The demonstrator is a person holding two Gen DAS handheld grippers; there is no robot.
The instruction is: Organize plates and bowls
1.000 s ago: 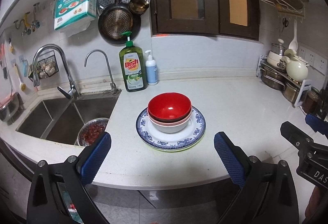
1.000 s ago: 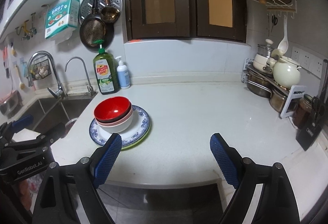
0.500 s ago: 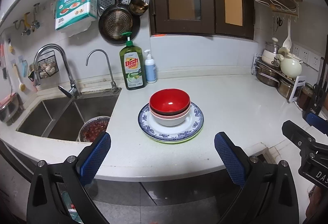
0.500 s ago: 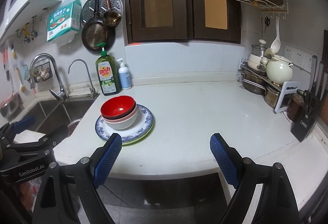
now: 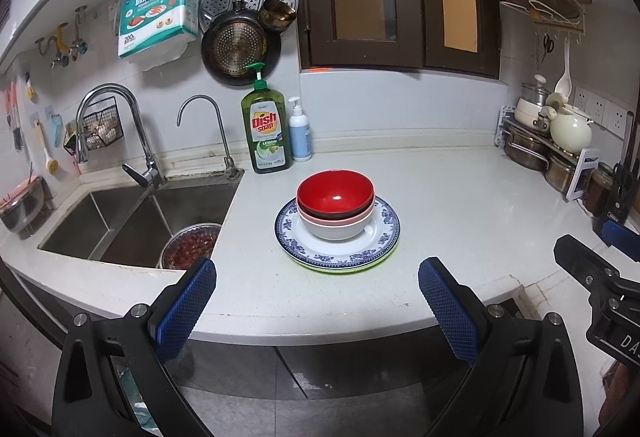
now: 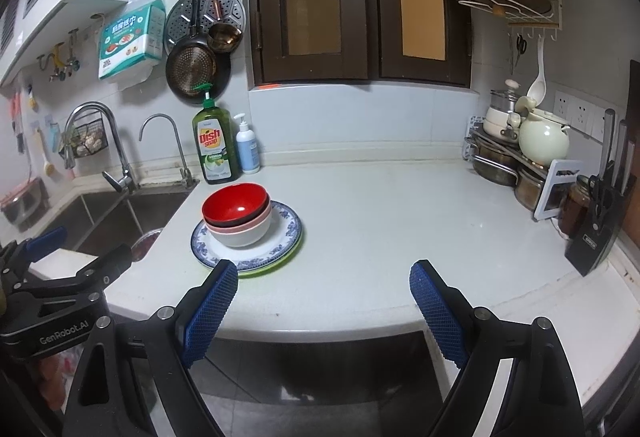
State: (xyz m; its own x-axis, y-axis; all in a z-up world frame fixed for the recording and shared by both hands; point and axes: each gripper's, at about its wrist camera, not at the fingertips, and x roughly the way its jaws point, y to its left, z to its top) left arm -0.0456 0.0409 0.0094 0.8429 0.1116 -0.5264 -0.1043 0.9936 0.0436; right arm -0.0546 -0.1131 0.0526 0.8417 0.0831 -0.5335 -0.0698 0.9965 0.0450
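Observation:
A red bowl (image 5: 335, 192) sits nested on a pink bowl and a white bowl (image 5: 336, 229), all on a blue-patterned plate (image 5: 380, 237) that lies on a green plate on the white counter. The stack also shows in the right wrist view (image 6: 236, 205). My left gripper (image 5: 316, 291) is open and empty, held off the counter's front edge, short of the stack. My right gripper (image 6: 324, 291) is open and empty, to the right of the stack, also off the front edge.
A sink (image 5: 120, 221) with a bowl of red food (image 5: 192, 243) lies left of the stack. Dish soap (image 5: 266, 133) and a pump bottle (image 5: 299, 133) stand at the back wall. Pots and a kettle (image 6: 540, 141) and a knife block (image 6: 600, 221) crowd the right.
Both grippers have drawn back from the counter, so the stack looks smaller and farther. The stack has not moved. Both grippers stay open.

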